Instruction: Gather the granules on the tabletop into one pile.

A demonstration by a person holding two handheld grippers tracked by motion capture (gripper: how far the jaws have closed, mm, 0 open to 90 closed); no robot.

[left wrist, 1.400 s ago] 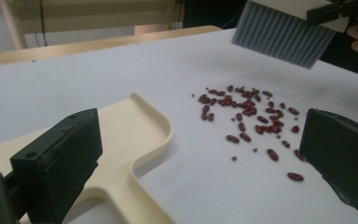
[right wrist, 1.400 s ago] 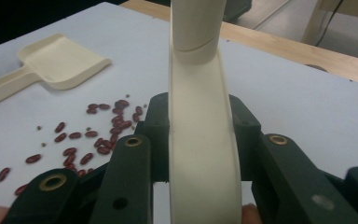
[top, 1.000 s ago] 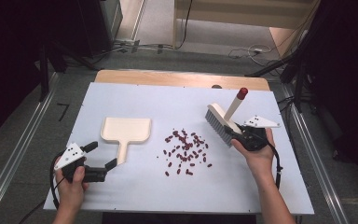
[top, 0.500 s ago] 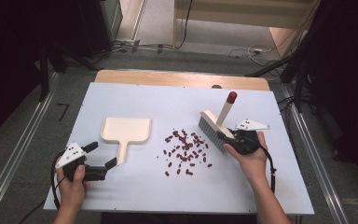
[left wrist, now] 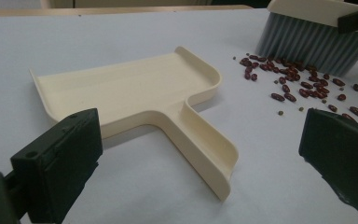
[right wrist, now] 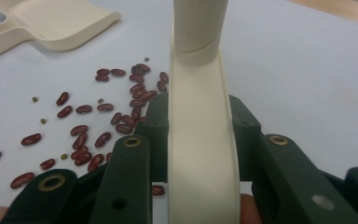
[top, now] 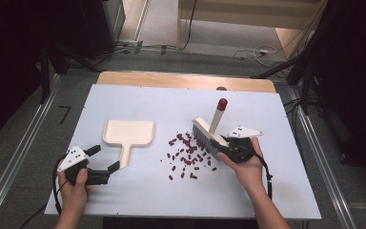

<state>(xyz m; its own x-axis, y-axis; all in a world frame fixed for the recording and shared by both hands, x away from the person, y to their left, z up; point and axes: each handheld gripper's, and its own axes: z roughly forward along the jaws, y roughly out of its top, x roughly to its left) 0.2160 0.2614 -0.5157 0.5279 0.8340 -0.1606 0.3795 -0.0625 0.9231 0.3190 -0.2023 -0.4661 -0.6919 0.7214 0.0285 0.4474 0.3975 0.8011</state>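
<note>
White table (top: 138, 105); brush (top: 208, 136) beside beans (top: 187, 153)

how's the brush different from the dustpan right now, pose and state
The brush is clamped by its cream back in the right gripper, while the dustpan lies untouched, with the open left gripper near its handle. The brush stands bristles down, its red-tipped handle rising at a slant; the dustpan lies flat on the table. The brush sits at the edge of the red beans; the dustpan is clear of them. Both are cream plastic.
</note>
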